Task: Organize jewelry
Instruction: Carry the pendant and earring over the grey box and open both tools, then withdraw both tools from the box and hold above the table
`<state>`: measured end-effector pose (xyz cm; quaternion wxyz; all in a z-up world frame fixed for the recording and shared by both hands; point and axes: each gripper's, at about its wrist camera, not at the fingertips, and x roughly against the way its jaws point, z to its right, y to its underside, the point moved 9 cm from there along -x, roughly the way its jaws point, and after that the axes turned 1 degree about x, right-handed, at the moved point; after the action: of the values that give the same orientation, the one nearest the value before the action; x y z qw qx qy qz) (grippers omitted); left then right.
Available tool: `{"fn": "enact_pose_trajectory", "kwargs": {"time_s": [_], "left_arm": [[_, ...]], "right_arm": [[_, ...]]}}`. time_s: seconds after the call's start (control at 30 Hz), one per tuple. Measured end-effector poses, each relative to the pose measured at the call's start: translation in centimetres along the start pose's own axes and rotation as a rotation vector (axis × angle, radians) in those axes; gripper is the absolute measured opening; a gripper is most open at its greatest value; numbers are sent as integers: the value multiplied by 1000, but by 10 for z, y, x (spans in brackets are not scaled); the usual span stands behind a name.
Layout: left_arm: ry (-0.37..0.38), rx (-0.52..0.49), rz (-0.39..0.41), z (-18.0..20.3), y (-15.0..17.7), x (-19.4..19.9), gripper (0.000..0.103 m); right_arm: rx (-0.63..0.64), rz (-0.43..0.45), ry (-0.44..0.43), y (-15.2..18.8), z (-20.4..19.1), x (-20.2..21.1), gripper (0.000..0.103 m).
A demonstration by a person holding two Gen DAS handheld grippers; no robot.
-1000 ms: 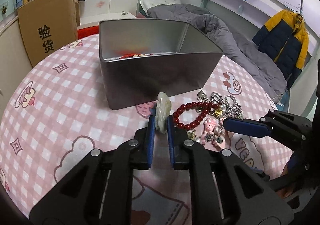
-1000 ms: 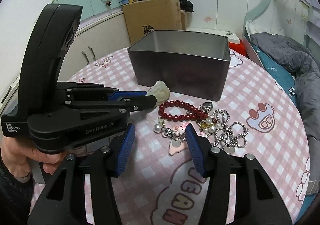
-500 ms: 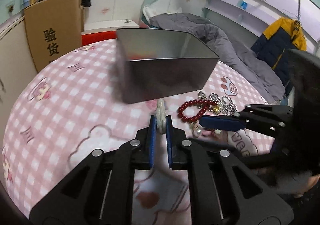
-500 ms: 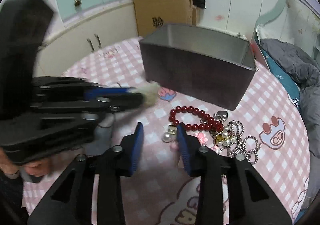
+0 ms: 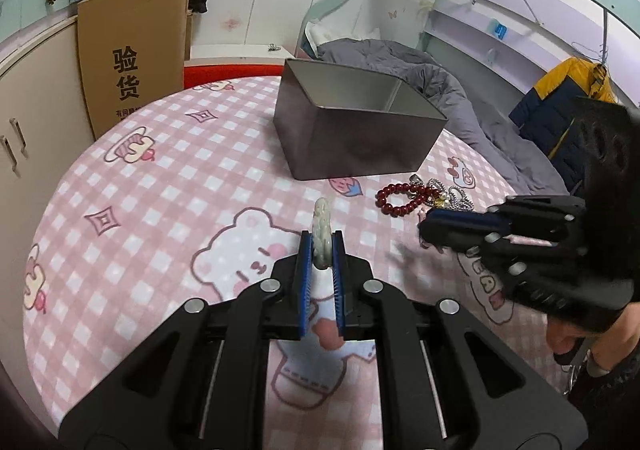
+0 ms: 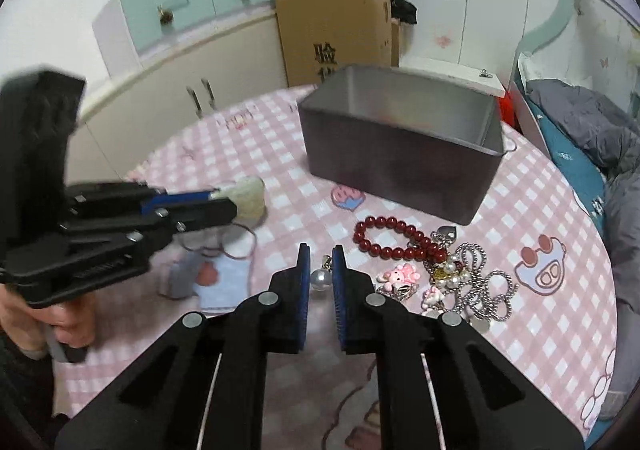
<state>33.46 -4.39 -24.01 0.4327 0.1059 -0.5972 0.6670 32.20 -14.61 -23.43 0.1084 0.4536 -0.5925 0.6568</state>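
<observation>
My left gripper (image 5: 321, 246) is shut on a pale jade pendant (image 5: 322, 226) and holds it above the pink checked tablecloth, in front of the grey metal box (image 5: 356, 130). In the right wrist view the pendant (image 6: 248, 196) trails a thin cord. My right gripper (image 6: 321, 262) is closed around a pearl earring (image 6: 321, 278). A red bead bracelet (image 6: 394, 236), silver chains (image 6: 476, 282) and pink charms (image 6: 400, 276) lie to its right. The box (image 6: 400, 158) stands behind them.
A cardboard carton (image 5: 132, 54) stands behind the round table on the left. A grey duvet on a bed (image 5: 460, 90) lies beyond the box. The table edge (image 5: 48, 210) curves around on the left.
My left gripper has drawn back from the box with the pendant. My right gripper has narrowed from wide open and now grips the pearl earring.
</observation>
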Motion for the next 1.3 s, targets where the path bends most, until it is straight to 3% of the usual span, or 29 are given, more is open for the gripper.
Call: {"fn": "enact_pose_trajectory", "kwargs": {"time_s": [0.3, 0.63, 0.8, 1.03, 1.1, 1.13, 1.2, 1.23, 1.27, 1.3], "left_arm": [[23, -21, 100, 11, -32, 47, 10], [32, -105, 206, 37, -114, 80, 10], [45, -125, 184, 51, -139, 64, 10], [85, -90, 69, 57, -156, 6, 10], [45, -70, 36, 50, -157, -11, 17], [18, -55, 20, 45, -158, -18, 25], [-1, -26, 33, 39, -158, -17, 90], [-11, -12, 92, 36, -160, -9, 95], [-22, -11, 130, 35, -161, -2, 95], [-31, -9, 134, 34, -159, 1, 95]], "right_arm": [[-17, 121, -19, -36, -3, 56, 9], [-12, 245, 11, -108, 22, 104, 9], [-48, 226, -1, -130, 40, 88, 9], [-156, 166, -39, -134, 66, 41, 10], [-204, 152, -23, -131, 78, 31, 13], [-252, 151, -18, -127, 87, 26, 18], [-307, 177, -17, -122, 96, 29, 45], [-325, 202, 3, -120, 100, 34, 80], [-334, 226, 21, -118, 105, 40, 96], [-336, 253, 34, -118, 108, 47, 96]]}}
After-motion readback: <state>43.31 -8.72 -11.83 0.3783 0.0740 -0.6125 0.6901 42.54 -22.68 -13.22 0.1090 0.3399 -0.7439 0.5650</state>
